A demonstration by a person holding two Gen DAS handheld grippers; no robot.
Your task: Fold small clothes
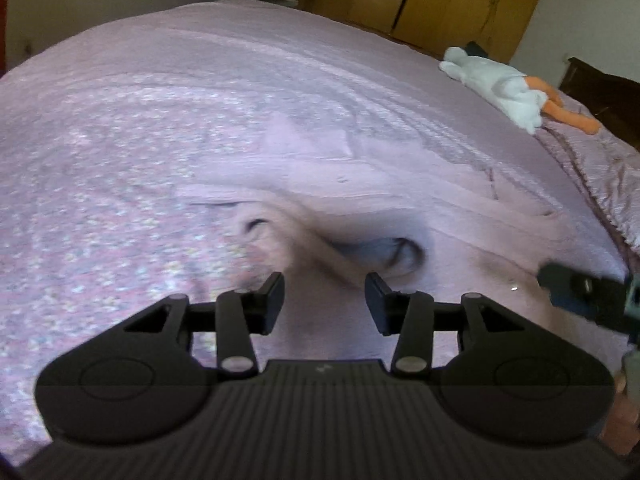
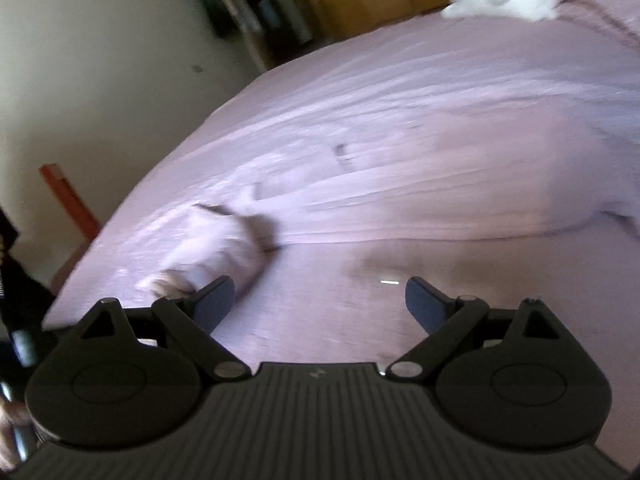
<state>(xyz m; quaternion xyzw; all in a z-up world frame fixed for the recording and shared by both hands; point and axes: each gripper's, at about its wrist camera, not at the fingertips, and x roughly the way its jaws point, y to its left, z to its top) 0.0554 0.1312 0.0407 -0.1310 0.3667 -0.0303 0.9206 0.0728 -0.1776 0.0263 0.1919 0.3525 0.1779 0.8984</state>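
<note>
- Left black two-finger gripper (image 1: pixel 325 296): fingers apart, empty, over the pale pink garment (image 1: pixel 360 216) spread on the mauve patterned bedspread (image 1: pixel 100 168).
- Right black gripper (image 2: pixel 320 304): fingers wide apart, empty, above the same garment (image 2: pixel 440 200).
- White-and-orange crumpled clothes (image 1: pixel 504 84) well apart, far edge.

A pale pink garment (image 1: pixel 360 208) is lying spread across the middle and lower right of the left wrist view, on the bed, nearly matching the cover in colour. Its cloth is lying mostly flat, with long creases running across it and a rumpled fold with a dark opening near the frame's centre. In the right wrist view the garment (image 2: pixel 460 184) is filling the centre and right, blurred, with a bunched end at left centre.
</note>
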